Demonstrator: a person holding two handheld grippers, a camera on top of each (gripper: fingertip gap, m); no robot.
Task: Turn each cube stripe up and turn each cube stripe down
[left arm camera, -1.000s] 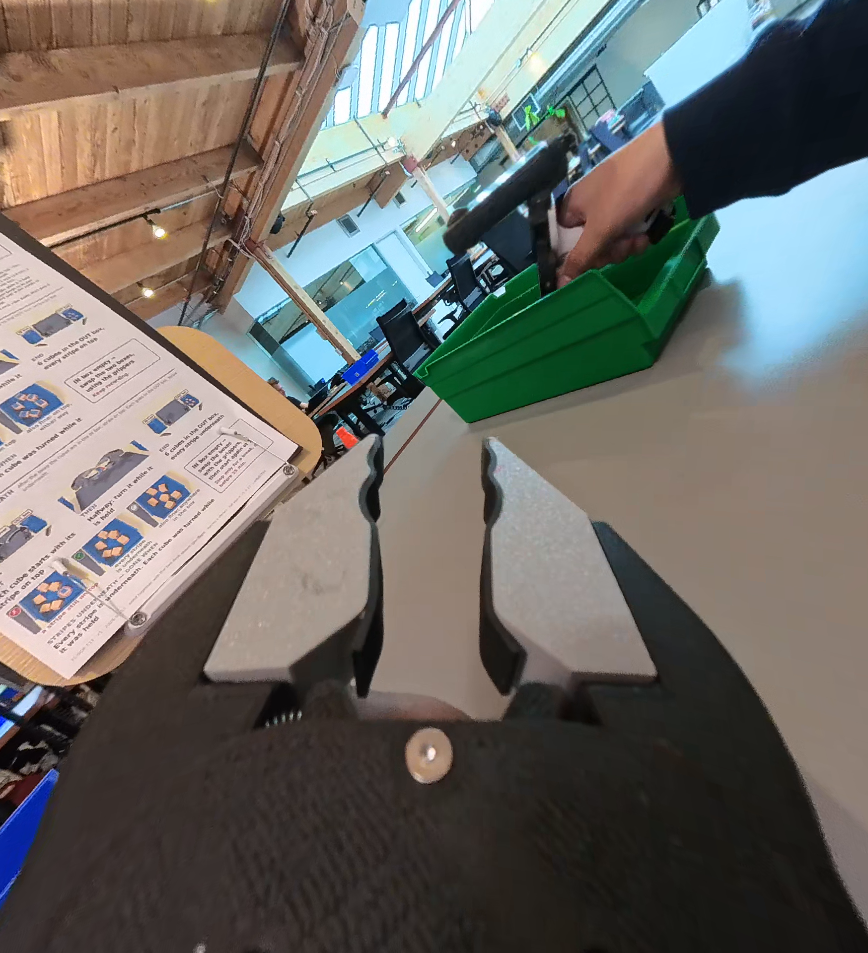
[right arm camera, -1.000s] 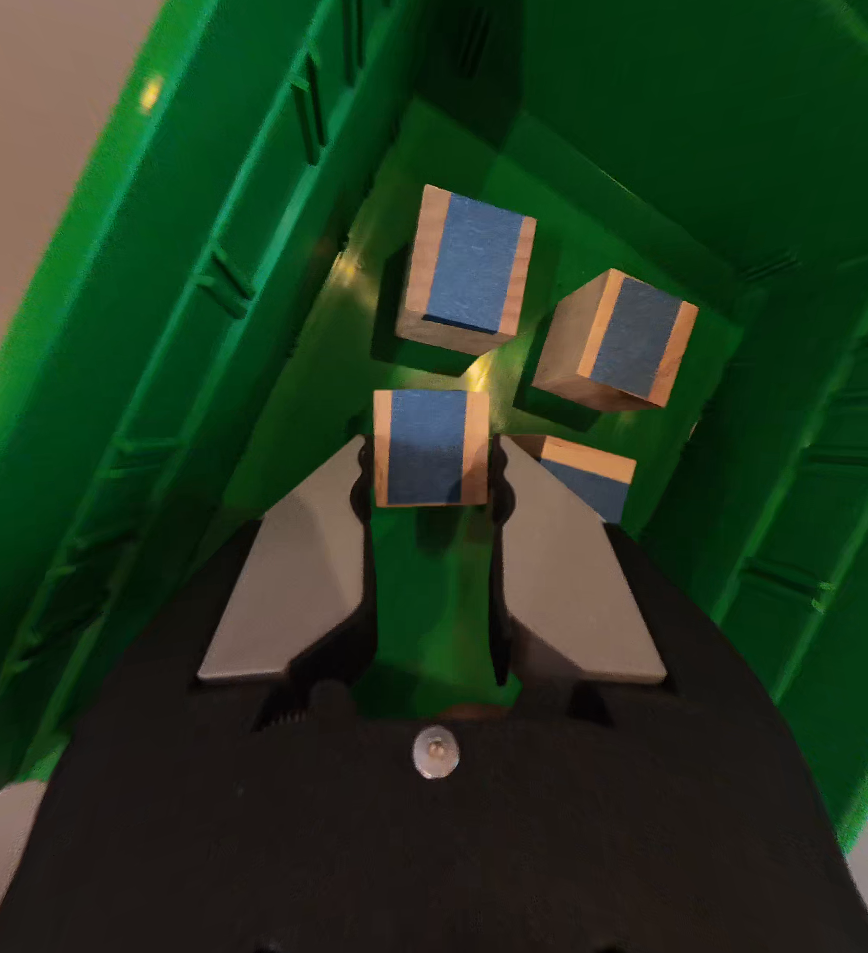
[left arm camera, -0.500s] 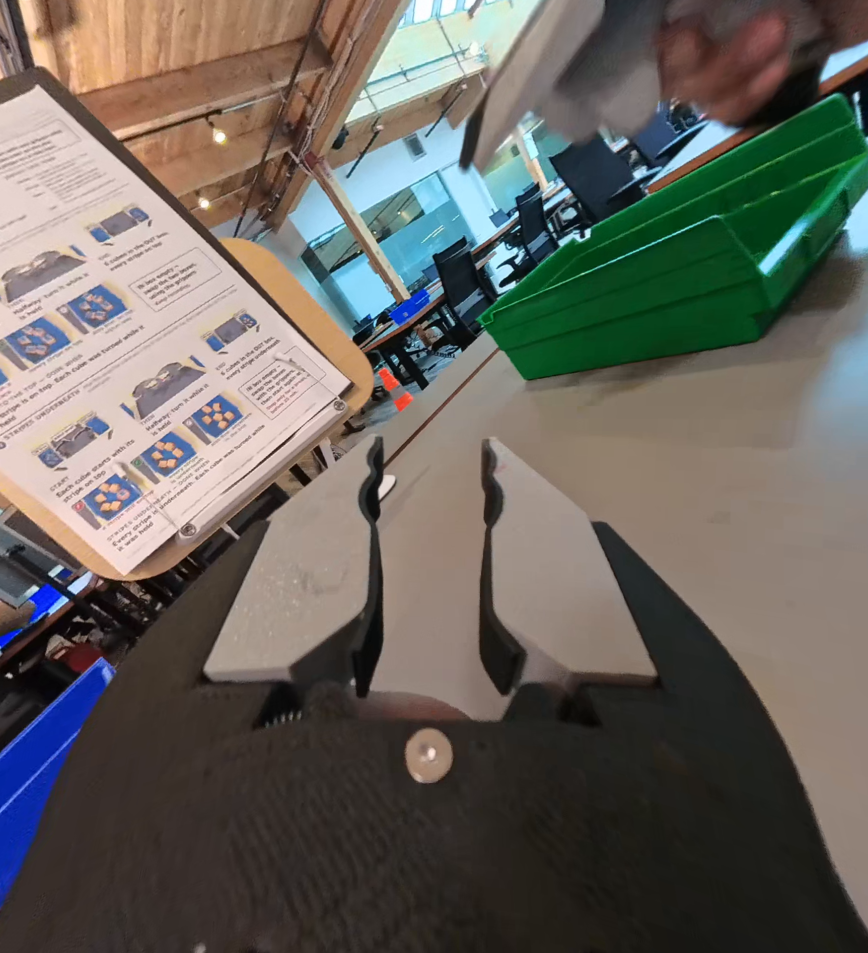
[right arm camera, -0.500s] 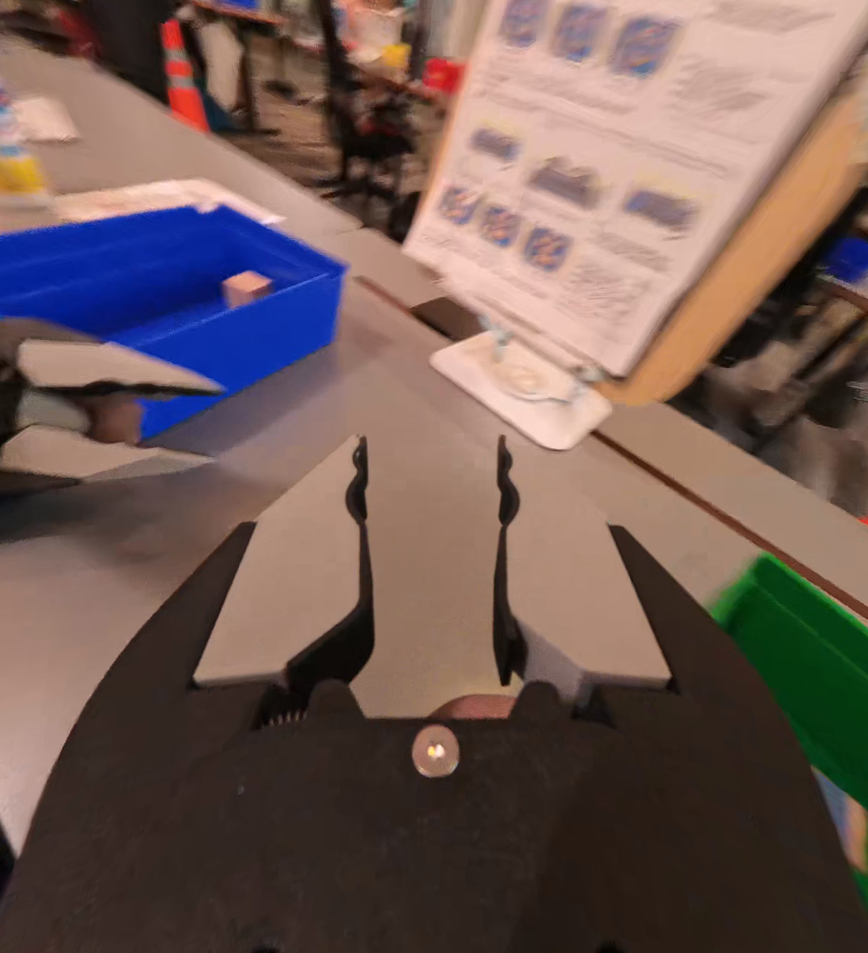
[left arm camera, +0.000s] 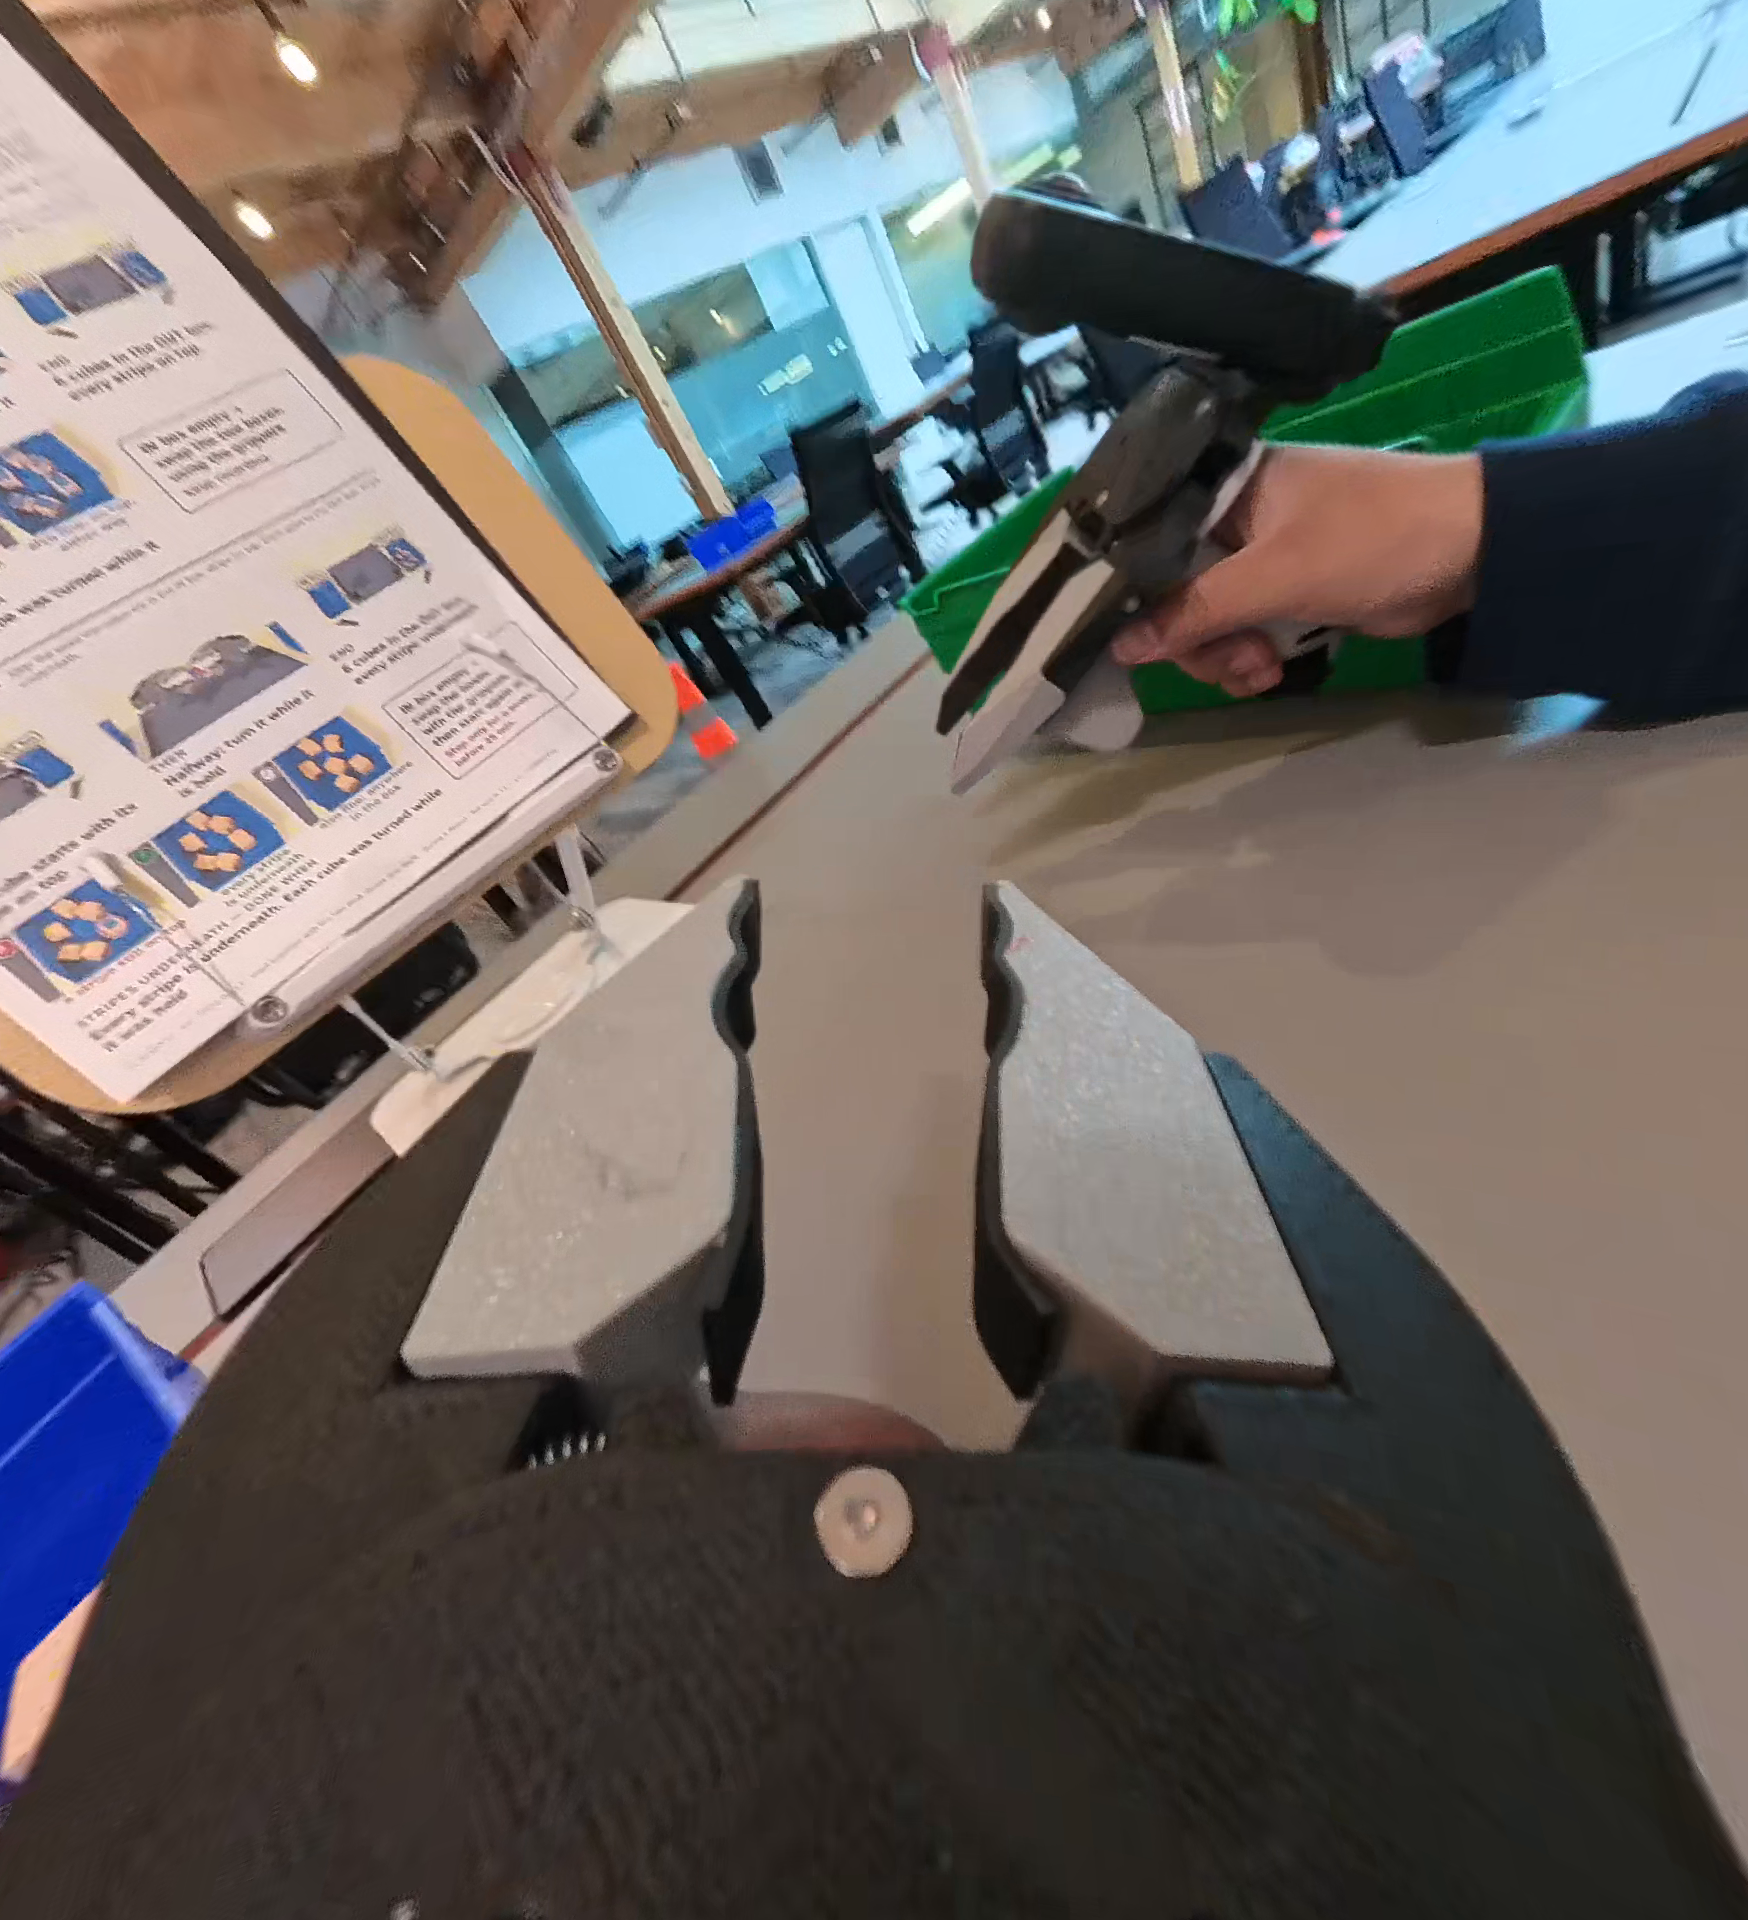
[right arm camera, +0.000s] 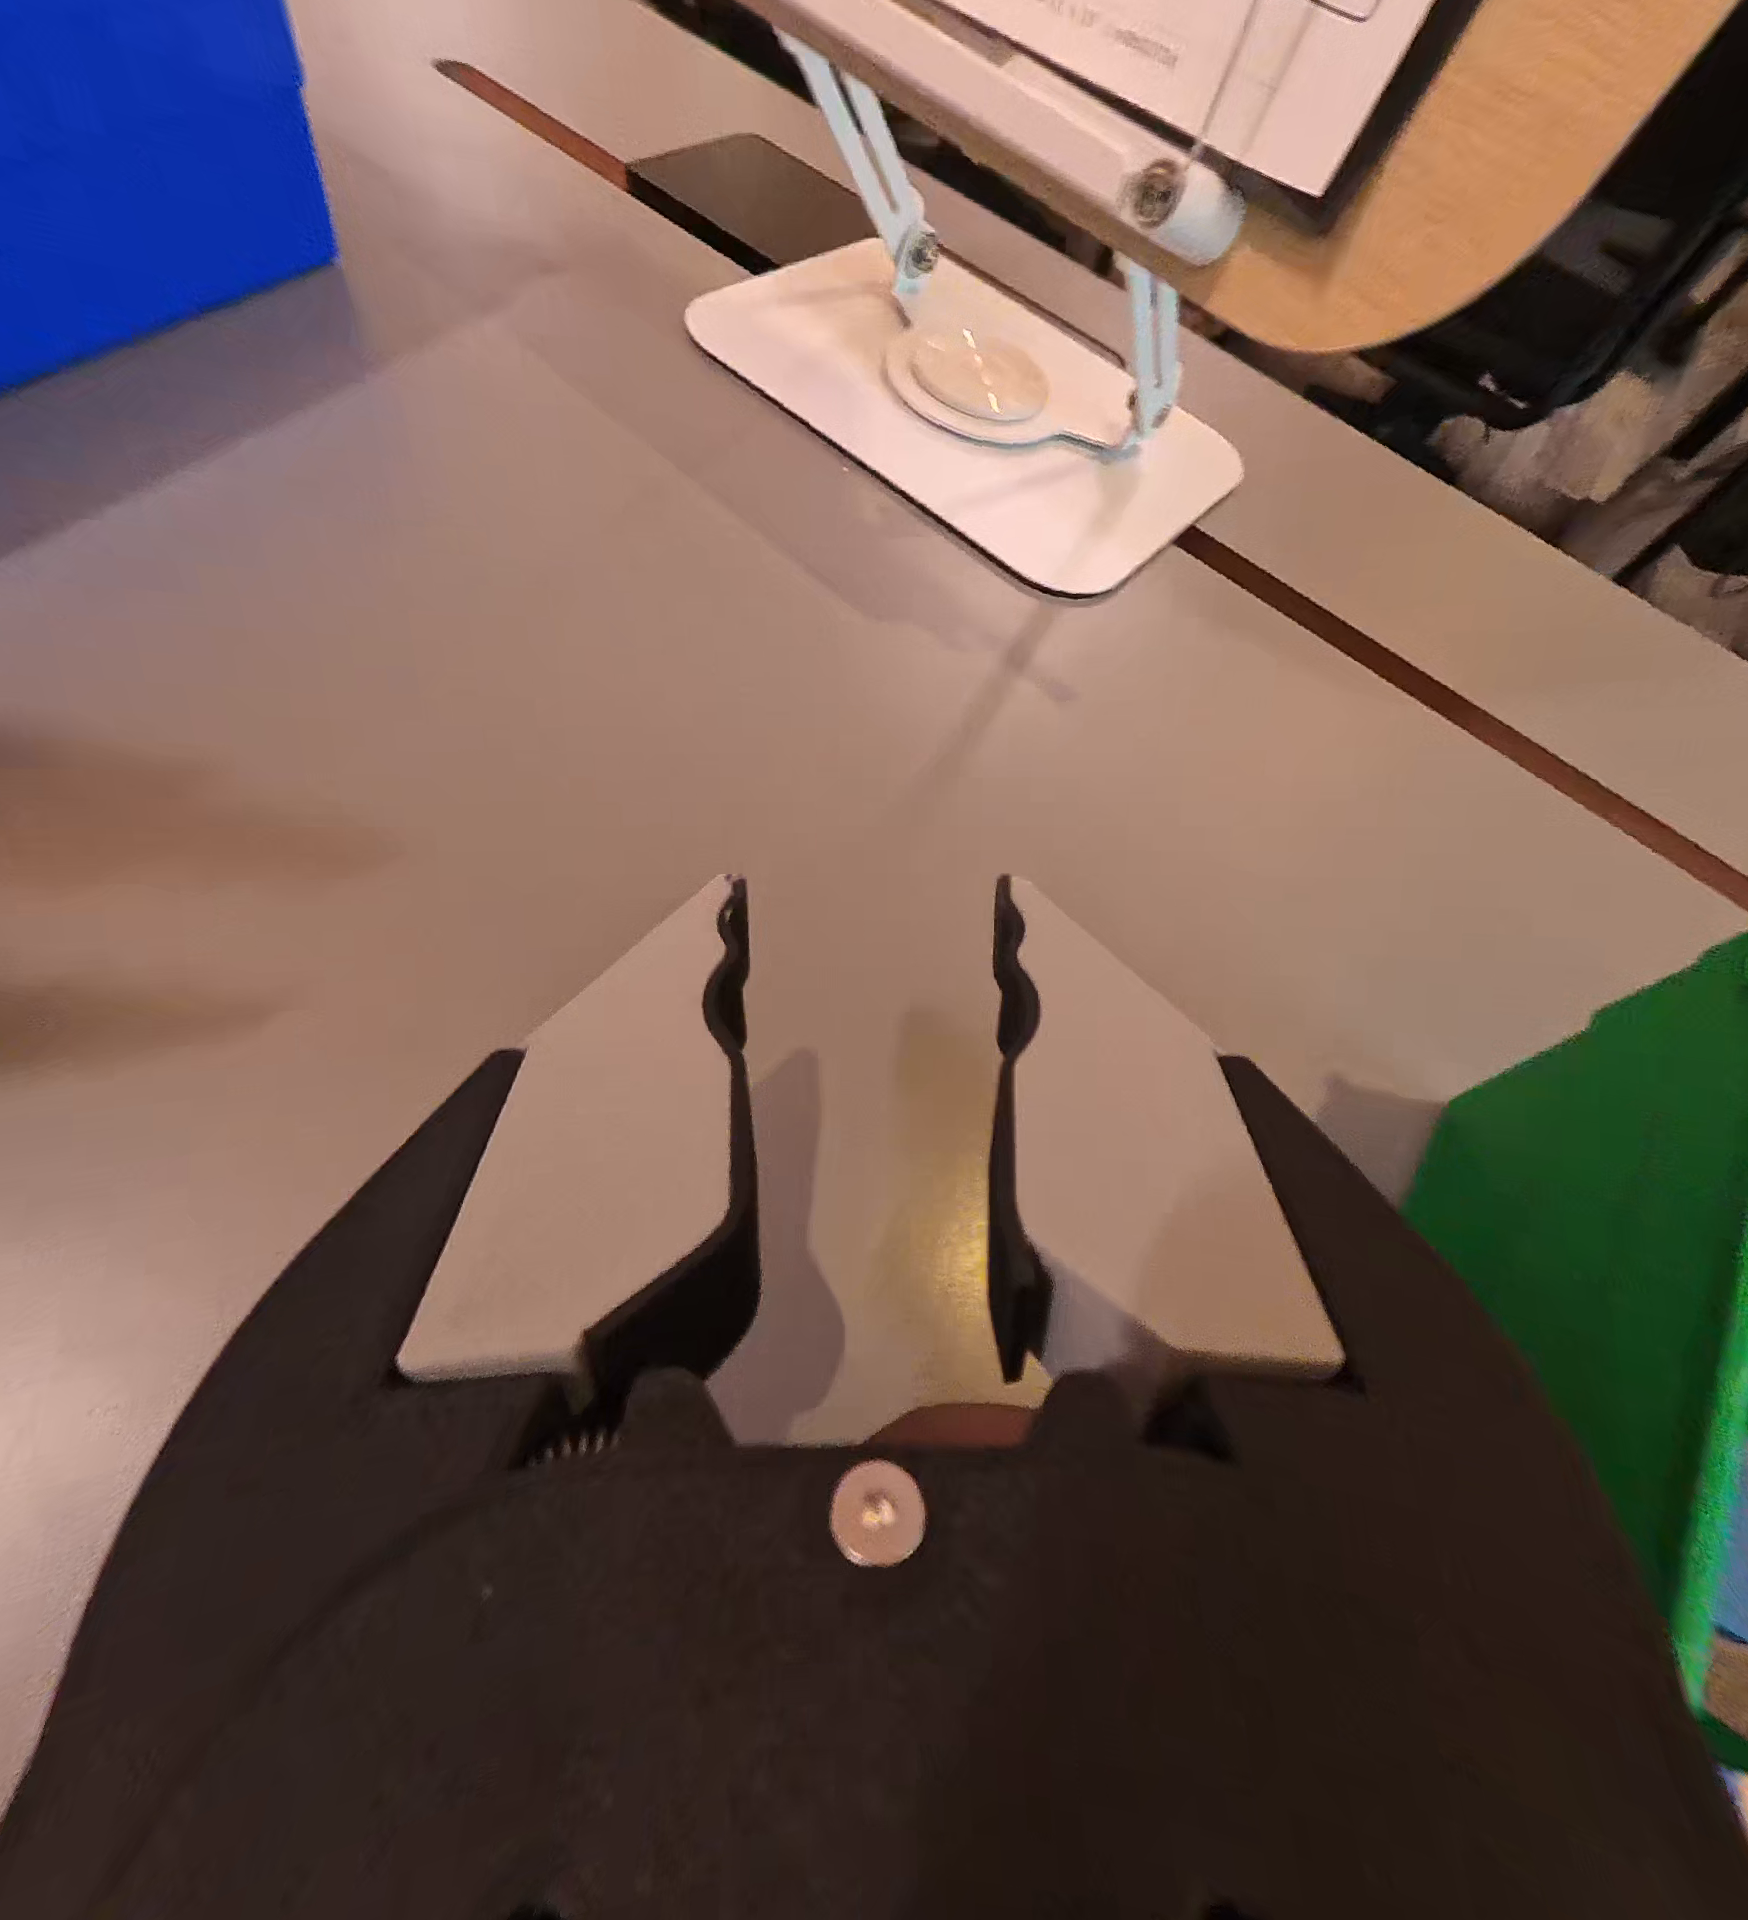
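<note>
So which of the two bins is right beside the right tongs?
The green bin, just to the right of the right tongs. The blue bin sits far off across the table.

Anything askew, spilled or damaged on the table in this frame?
Nothing stands out. The left gripper and right gripper are both open and empty over bare grey table; the green bin, blue bin and instruction stand sit normally.

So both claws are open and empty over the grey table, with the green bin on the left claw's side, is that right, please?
Not quite: the green bin sits on the right claw's side, as the right wrist view shows. Otherwise yes, both it and the left claw are open and empty over the grey table.
</note>
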